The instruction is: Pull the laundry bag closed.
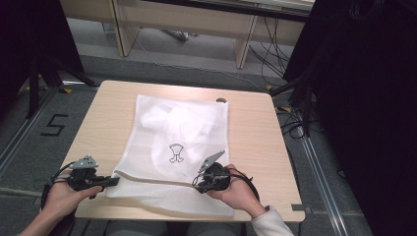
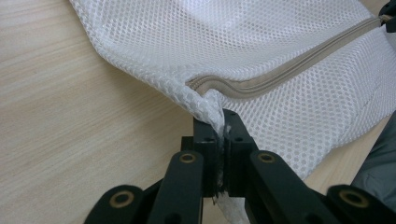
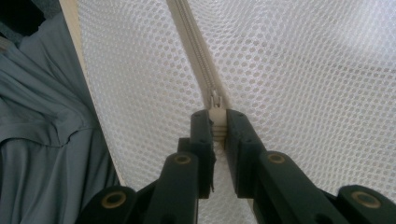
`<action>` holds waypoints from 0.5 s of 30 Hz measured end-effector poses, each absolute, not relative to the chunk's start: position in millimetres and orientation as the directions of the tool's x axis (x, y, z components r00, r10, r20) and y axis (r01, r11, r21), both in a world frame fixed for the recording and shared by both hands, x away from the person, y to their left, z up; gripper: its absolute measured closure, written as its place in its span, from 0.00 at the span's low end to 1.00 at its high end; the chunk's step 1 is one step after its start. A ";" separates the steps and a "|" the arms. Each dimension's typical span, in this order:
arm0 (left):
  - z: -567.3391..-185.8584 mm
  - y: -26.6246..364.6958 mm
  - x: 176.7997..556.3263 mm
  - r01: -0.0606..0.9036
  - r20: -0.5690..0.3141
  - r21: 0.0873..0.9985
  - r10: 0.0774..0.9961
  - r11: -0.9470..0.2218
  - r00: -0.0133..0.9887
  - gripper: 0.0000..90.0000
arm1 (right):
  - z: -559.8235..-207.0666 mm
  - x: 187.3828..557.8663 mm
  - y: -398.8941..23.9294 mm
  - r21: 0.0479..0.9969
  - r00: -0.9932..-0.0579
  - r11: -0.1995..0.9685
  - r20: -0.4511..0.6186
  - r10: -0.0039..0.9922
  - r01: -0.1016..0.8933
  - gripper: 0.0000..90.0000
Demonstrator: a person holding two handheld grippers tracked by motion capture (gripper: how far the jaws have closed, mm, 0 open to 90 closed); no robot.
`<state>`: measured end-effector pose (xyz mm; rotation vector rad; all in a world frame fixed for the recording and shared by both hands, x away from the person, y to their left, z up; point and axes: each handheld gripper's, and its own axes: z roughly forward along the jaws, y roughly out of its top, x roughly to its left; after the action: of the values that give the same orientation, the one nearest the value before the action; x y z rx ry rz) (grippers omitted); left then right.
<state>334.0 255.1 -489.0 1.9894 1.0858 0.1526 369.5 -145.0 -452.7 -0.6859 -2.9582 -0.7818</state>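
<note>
The light, floppy mesh bag [image 1: 172,142] needs anchoring: left gripper [image 2: 219,128] pinches its corner, right gripper [image 3: 218,122] clamps the zipper pull [image 3: 216,112] ahead.

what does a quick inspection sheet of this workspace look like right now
surface: light wooden table, mostly bare around the bag
job's things: white mesh laundry bag lying flat with white clothing inside; beige zipper along its near edge; zipper pull
clutter: small dark round object near the bag's far right corner
grippers: left gripper shut on the bag's corner fabric; right gripper shut on the zipper pull
cables: black cable looping from the right gripper; loose cables on the floor right of the table
surroundings: wooden desk legs beyond, black drapes at the sides
</note>
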 end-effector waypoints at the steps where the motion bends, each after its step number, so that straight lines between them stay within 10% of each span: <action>1: -489.0 255.1 334.0 0.637 -0.269 0.722 0.740 -0.269 0.617 0.95 | -453.1 369.6 -145.6 0.466 -0.907 0.785 0.108 0.407 0.408 0.92; 15: -489.4 254.9 334.3 0.640 -0.273 0.722 0.741 -0.264 0.614 0.95 | -455.4 368.7 -154.9 0.462 -0.901 0.781 0.111 0.420 0.421 0.92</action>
<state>334.3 254.9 -489.4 1.9850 1.0897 0.1492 368.7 -154.9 -455.4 -0.6998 -2.9624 -0.7687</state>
